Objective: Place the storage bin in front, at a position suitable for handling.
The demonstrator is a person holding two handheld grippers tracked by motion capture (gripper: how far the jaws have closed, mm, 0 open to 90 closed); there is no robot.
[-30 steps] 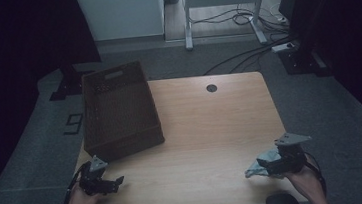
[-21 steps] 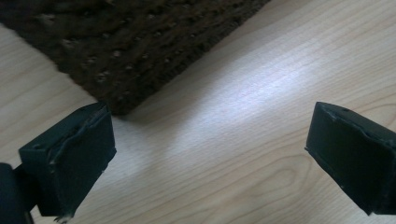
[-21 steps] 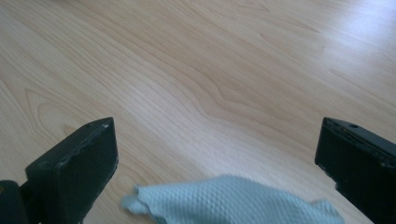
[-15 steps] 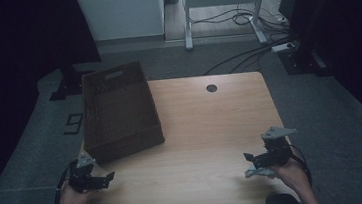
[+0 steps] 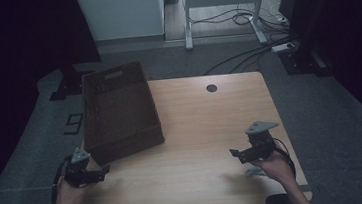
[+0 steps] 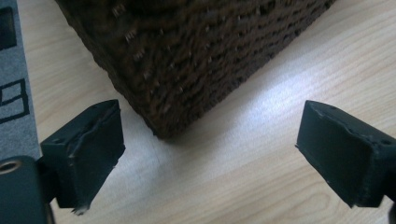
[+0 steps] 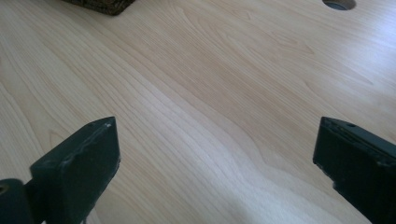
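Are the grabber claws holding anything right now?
No, nothing is held. The left gripper is open, just short of the basket corner, its jaws having just closed a little. The right gripper is open over the table.

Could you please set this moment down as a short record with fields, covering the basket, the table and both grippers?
surface: light wooden table with a round cable hole near its far edge
main object: dark brown woven basket, on the table's left part, a handle slot in its far wall
left gripper: near the basket's near corner, jaws apart with nothing between them, having just been closing a little
right gripper: above bare wood at the near right, jaws wide apart, holding nothing
contact: neither gripper touches the basket
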